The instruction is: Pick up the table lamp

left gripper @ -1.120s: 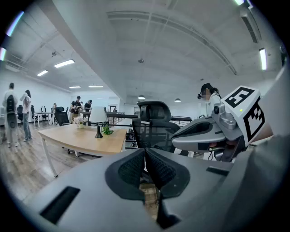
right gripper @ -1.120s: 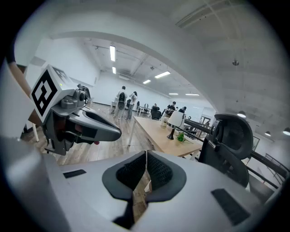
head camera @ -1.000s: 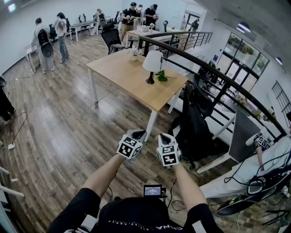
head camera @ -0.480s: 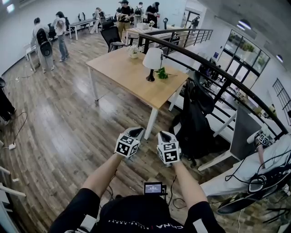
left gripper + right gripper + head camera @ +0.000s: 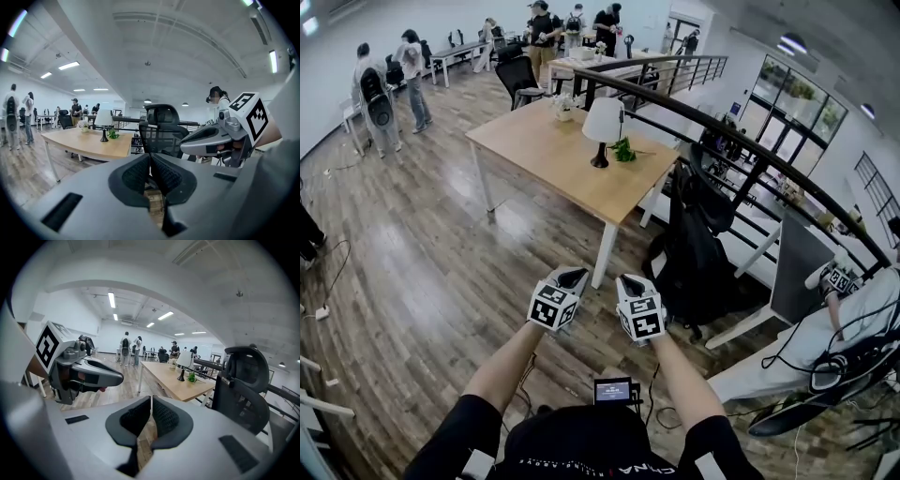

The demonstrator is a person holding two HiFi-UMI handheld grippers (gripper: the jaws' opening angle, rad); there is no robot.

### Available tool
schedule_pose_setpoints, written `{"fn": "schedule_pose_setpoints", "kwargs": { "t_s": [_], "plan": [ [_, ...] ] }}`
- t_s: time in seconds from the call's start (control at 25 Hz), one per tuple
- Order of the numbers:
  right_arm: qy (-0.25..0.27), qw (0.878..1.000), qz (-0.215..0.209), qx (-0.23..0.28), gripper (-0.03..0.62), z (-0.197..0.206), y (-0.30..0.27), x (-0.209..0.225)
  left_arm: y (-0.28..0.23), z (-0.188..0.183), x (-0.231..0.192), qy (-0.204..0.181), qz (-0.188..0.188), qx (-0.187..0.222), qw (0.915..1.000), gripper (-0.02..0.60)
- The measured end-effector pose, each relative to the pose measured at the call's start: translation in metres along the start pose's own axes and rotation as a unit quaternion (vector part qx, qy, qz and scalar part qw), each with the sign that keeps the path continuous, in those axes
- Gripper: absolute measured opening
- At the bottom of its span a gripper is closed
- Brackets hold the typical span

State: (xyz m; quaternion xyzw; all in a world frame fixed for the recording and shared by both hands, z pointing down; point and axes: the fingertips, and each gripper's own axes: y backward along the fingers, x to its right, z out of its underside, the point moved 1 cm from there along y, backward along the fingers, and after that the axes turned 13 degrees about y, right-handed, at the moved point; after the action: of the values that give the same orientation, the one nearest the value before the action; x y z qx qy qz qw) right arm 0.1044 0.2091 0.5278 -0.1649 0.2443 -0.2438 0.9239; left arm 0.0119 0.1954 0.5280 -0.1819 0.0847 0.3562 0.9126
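1. Pale wood forms the top of the table (image 5: 534, 150) ahead of us. The table lamp (image 5: 602, 131) stands upright on it near the far edge, a white shade over a dark stem and round base.
2. Just beside the lamp's base, on its right in the head view, sits a small green plant (image 5: 623, 150).
3. We hold the left gripper (image 5: 570, 278) low in front of us over the plank floor (image 5: 422, 272), well apart from the table. Its jaws are pressed together pad to pad, with nothing between them.
4. We hold the right gripper (image 5: 628, 281) just beside the left one. Its jaws are likewise closed on each other and carry nothing.
5. Both grippers point toward the table, and each gripper view shows the lamp small and distant above the closed jaws.
6. A black office chair (image 5: 698, 239) stands to the right of the table's near corner, beside a dark curved railing (image 5: 750, 150).
7. Several people (image 5: 370, 89) stand at the far end of the room, and a seated person (image 5: 853, 319) is at the right edge of the head view.
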Motion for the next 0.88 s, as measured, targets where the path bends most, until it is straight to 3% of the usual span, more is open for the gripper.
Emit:
{"fn": "schedule_pose_setpoints", "kwargs": {
  "t_s": [0.4, 0.76, 0.88],
  "plan": [
    [-0.002, 1.000, -0.016, 0.002, 0.035, 0.005, 0.008, 0.011, -0.009, -0.003, 0.018, 0.002, 0.012, -0.004, 0.9999, 0.023],
    [-0.019, 0.999, -0.041, 0.013, 0.035, 0.020, 0.008, 0.026, -0.026, 0.007, 0.028, -0.008, -0.012, -0.011, 0.9998, 0.022],
    [-0.028, 0.997, -0.066, 0.006, 0.035, 0.031, 0.006, 0.027, -0.031, 0.011, 0.029, -0.016, -0.041, -0.007, 0.9990, 0.021]
  ]
}}
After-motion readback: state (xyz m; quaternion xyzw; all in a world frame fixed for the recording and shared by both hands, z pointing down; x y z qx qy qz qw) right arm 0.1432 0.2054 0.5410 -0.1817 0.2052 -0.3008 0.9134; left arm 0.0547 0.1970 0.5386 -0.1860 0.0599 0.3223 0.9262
